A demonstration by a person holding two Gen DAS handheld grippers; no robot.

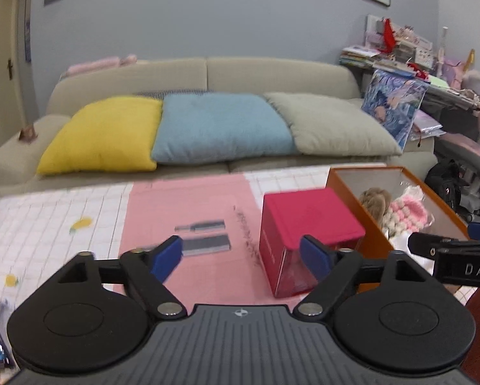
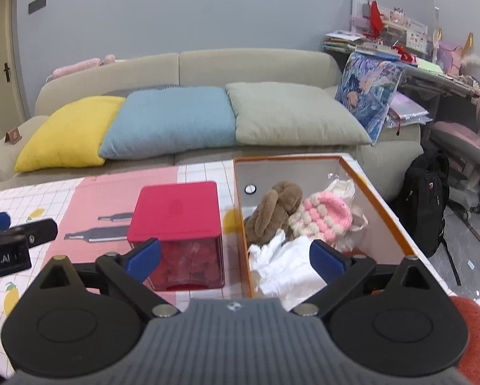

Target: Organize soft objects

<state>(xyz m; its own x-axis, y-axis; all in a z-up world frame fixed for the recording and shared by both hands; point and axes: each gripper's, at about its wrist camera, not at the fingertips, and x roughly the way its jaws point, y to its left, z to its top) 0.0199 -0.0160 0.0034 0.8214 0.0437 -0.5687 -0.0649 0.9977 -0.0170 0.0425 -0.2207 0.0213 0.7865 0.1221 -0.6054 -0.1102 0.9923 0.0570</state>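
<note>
Hovering with both grippers spread wide and empty, we judge a drop into the orange box (image 2: 381, 211) just finished.

Our left gripper (image 1: 241, 256) hangs over the pink mat (image 1: 188, 199); our right gripper (image 2: 236, 258) over the box, where the brown plush (image 2: 275, 211), knitted hat (image 2: 323, 218) and white cloth (image 2: 288, 269) lie. No soft item shows outside; next we must find one.

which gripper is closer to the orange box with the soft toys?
Right. The right gripper hangs open at the orange box, one finger over the white cloth inside. The left gripper, also open, sits beyond the red box.
</note>
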